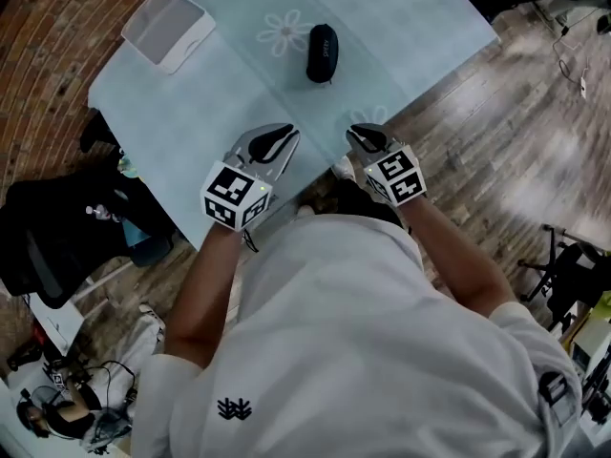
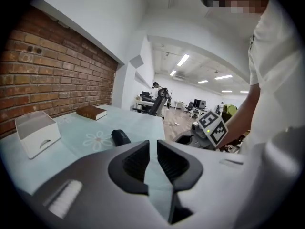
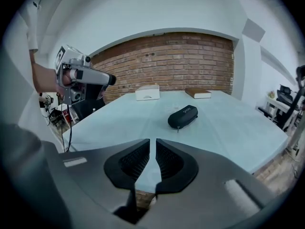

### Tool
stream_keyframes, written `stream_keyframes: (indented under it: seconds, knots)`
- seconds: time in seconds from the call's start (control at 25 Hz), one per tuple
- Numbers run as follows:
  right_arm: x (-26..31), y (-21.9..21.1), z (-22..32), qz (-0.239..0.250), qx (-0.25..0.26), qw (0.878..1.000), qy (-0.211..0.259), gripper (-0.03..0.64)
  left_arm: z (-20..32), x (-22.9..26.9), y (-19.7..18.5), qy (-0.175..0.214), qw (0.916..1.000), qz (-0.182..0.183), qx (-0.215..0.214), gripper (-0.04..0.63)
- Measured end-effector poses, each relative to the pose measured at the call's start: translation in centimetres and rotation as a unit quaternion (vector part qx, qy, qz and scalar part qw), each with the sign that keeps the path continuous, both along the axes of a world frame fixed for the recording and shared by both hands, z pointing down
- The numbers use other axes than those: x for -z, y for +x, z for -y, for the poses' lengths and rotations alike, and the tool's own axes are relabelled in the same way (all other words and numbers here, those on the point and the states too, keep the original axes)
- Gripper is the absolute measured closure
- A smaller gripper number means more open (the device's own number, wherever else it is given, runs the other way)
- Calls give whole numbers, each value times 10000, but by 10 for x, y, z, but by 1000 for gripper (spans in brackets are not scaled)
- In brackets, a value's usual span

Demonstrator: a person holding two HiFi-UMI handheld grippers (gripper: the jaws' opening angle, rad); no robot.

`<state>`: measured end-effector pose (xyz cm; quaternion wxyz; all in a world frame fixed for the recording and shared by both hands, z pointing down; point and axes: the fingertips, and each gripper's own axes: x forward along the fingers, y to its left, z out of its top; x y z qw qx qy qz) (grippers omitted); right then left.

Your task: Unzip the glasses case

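Note:
A black zipped glasses case (image 1: 322, 52) lies on the pale blue flowered tablecloth (image 1: 382, 27), in the middle of the table and well beyond both grippers. My left gripper (image 1: 284, 136) hovers over the near table edge, shut with nothing between its jaws. My right gripper (image 1: 361, 135) hovers beside it at the same edge, also shut and empty. In the left gripper view the case (image 2: 120, 137) sits just past the jaws (image 2: 152, 149). In the right gripper view the case (image 3: 183, 118) lies ahead and slightly right of the jaws (image 3: 153, 149), its zip pull hanging at the near end.
A white box (image 1: 169, 29) stands at the table's far left, and a brown book (image 2: 91, 112) lies near the brick wall. A black chair (image 1: 57, 237) and cables crowd the floor to the left. Wooden floor (image 1: 496, 132) lies to the right.

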<state>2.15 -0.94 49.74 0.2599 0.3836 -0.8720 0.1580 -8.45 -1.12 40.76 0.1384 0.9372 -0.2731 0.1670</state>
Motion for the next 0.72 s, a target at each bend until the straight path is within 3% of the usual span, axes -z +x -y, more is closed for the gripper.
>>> stream_keyframes:
  seconds: [0.28, 0.72]
  knots:
    - [-37, -7, 74, -110, 409, 9989, -201, 594, 81, -26, 31, -61, 9982, 595, 32, 532]
    - [-74, -15, 124, -271, 646, 9961, -531, 583, 154, -79, 67, -394, 9914, 1232, -175, 532]
